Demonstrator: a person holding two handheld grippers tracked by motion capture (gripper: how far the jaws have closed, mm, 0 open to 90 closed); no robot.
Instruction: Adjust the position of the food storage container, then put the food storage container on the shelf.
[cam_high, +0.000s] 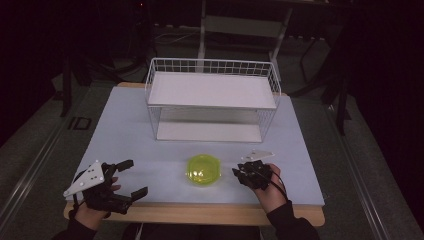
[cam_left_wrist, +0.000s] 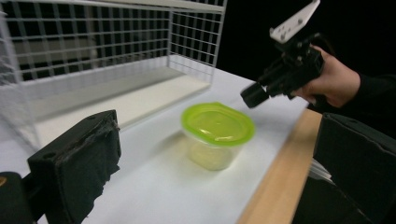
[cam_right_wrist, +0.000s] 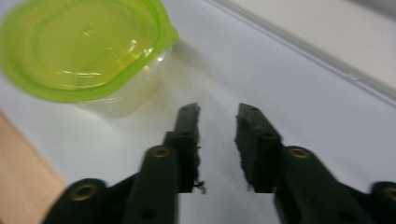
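High view first: the lidded tub sits on the near half of the desk, right between the two hands, and it's the right tool that is closest, just beside the tub's right edge with a sliver of desk showing between them. Nothing touching! Right gripper view confirms it: the tub lies up and to the left of the right tool, whose black jaws stand a little apart with only bare desk between them. The left tool waits well off to the tub's left, jaws spread wide and holding nothing.

Now the tub itself: a soft-cornered, clear plastic body with a glossy lime-green lid pressed on top, seen nicely in the left gripper view. What's inside, I can't tell through the cloudy wall. The desk is smooth and pale with a wooden front edge.

Behind the tub stands a white wire rack, grid-sided, with a flat white shelf above and another below.
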